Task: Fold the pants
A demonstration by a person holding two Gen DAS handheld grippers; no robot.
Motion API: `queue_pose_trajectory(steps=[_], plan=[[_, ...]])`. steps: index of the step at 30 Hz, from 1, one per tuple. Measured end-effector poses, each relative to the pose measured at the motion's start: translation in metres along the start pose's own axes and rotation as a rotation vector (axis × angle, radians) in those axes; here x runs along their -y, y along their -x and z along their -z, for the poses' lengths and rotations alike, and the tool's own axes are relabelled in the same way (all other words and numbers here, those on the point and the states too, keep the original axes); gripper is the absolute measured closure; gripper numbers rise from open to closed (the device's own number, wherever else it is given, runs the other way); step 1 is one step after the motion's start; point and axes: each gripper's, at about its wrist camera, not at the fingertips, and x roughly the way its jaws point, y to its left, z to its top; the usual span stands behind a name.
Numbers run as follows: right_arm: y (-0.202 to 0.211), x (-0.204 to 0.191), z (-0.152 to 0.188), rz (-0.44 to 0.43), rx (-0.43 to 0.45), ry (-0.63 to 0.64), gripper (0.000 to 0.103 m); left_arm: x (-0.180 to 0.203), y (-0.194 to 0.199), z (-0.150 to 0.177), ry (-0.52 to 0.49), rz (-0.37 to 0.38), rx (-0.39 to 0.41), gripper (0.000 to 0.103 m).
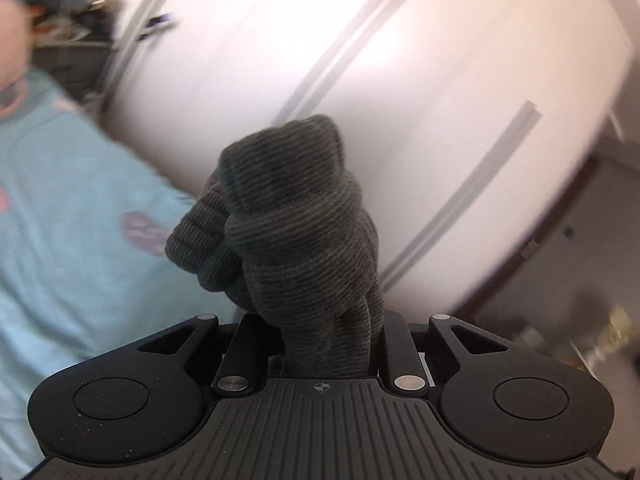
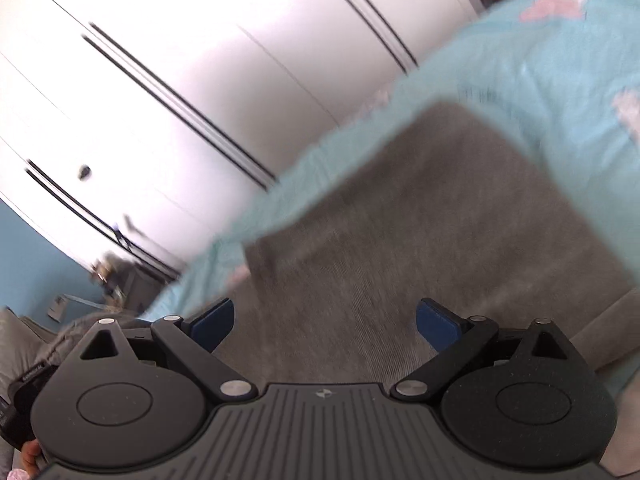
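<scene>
We find no legible text, brand, number or label in either view. Small white lettering runs along a black strap (image 2: pixel 35 372) at the right wrist view's left edge, too blurred to read.

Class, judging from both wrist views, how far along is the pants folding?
Done: part of the grey pants lies flat as a panel on the light blue bedding. In hand: the left gripper clamps a bunched wad of the fabric. Left: the right gripper, jaws open and empty, must grasp and finish folding.
</scene>
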Motion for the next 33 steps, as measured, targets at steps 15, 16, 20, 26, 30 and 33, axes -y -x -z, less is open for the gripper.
queue_pose_trajectory(steps=[15,16,20,26,30,33], plan=[[0.091,0.077,-0.016,0.062,0.258,-0.149,0.005,0.221,-0.167,0.227,-0.661,0.002,-0.563,0.069],[0.091,0.082,-0.017,0.060,0.256,-0.173,0.005,0.225,-0.157,0.232,-0.736,0.008,-0.538,0.067],[0.080,0.085,-0.014,0.031,0.205,-0.170,0.005,0.215,-0.116,0.213,-0.706,0.148,-0.472,0.017],[0.052,0.080,-0.015,-0.026,0.038,-0.191,0.005,0.131,-0.086,0.151,-0.261,0.123,-0.357,0.007],[0.028,0.074,-0.011,-0.030,-0.112,-0.202,0.005,0.067,-0.096,0.149,-0.060,-0.088,-0.289,0.007],[0.021,0.065,-0.011,0.008,-0.117,-0.186,0.005,0.047,-0.106,0.156,0.050,-0.122,-0.296,0.007]])
